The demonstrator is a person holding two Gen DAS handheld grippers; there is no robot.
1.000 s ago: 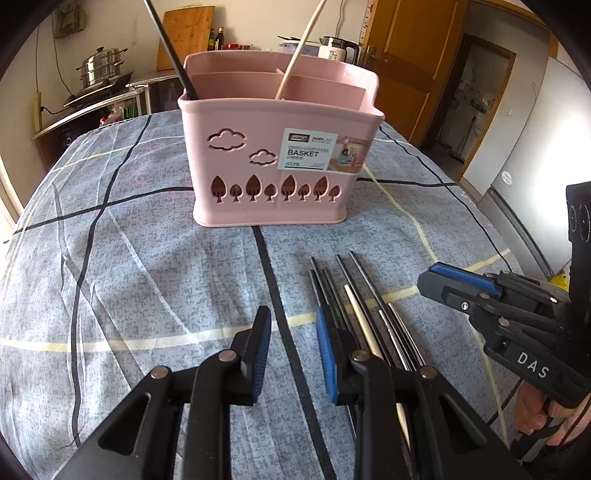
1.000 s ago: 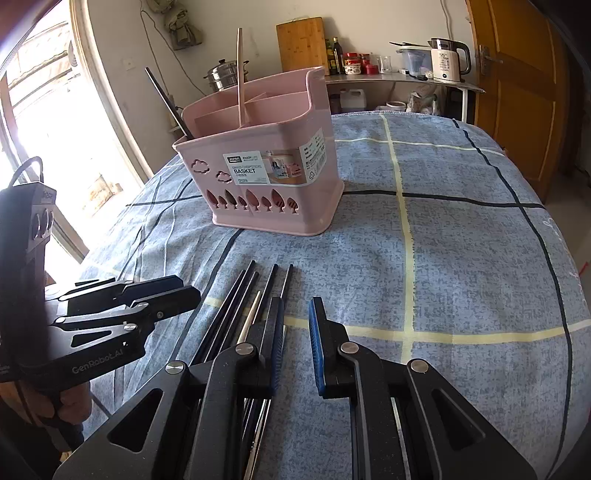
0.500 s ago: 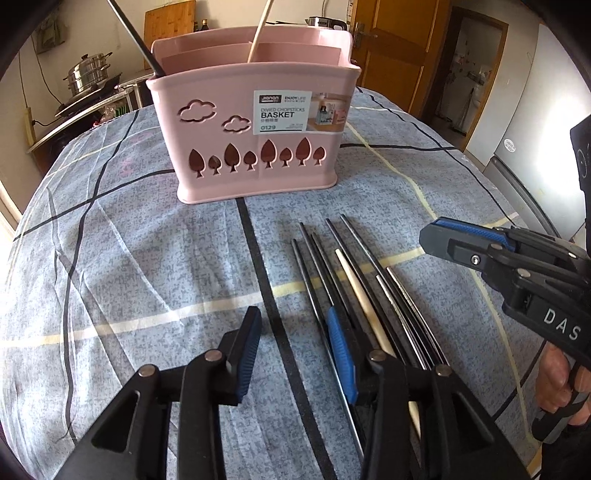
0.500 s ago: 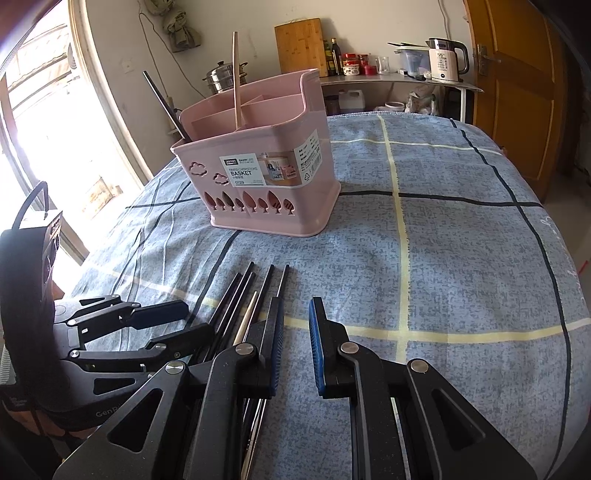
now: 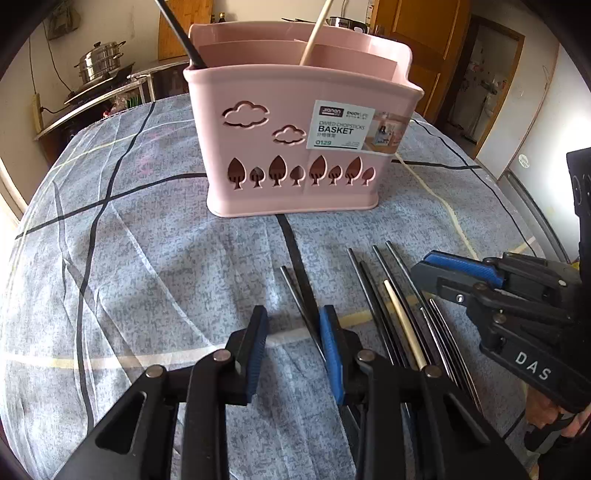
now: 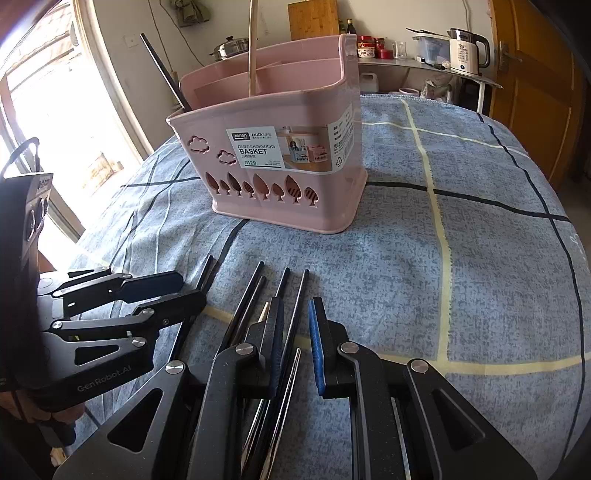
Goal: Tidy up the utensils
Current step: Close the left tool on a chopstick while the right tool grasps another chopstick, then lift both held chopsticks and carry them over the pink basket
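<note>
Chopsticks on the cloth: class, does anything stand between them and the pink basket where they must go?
Nothing visible does. Only bare cloth lies between the chopsticks and the basket. The basket's top is open, with just one dark stick and one pale stick standing inside.

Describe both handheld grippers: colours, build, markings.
Both are matte black plastic scissor-style frames with silver pivot rivets and blue rubber finger pads. The left gripper reads "GenRobot.AI" on its side in the right wrist view; the right gripper shows white letters "DAS" in the left wrist view.
</note>
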